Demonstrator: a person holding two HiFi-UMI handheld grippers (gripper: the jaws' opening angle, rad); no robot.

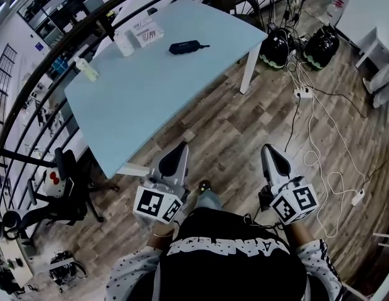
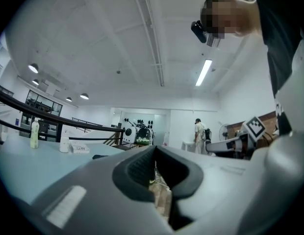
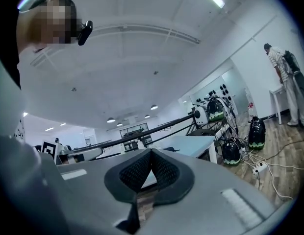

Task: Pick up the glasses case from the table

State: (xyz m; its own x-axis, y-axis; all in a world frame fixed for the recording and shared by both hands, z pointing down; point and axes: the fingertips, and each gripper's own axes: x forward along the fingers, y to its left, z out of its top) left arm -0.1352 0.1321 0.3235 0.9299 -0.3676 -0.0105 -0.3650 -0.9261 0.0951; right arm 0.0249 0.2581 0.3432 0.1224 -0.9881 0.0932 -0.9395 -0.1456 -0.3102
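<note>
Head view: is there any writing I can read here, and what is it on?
White box on the table: print too blurred to read.
Black shirt: white letters, creased, unreadable.
Left gripper and right gripper: square markers on their cubes, no words.

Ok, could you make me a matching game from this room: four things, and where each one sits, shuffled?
Things:
1. case
2. yellow bottle
3. power strip
4. chair

Places:
A. on the floor, right of the table
B. on the floor, left of the table's near corner
C. on the table, near its left edge
D. on the table, toward its far end, right of the white box

Pairs: 1-D, 2-C, 3-A, 4-B.
</note>
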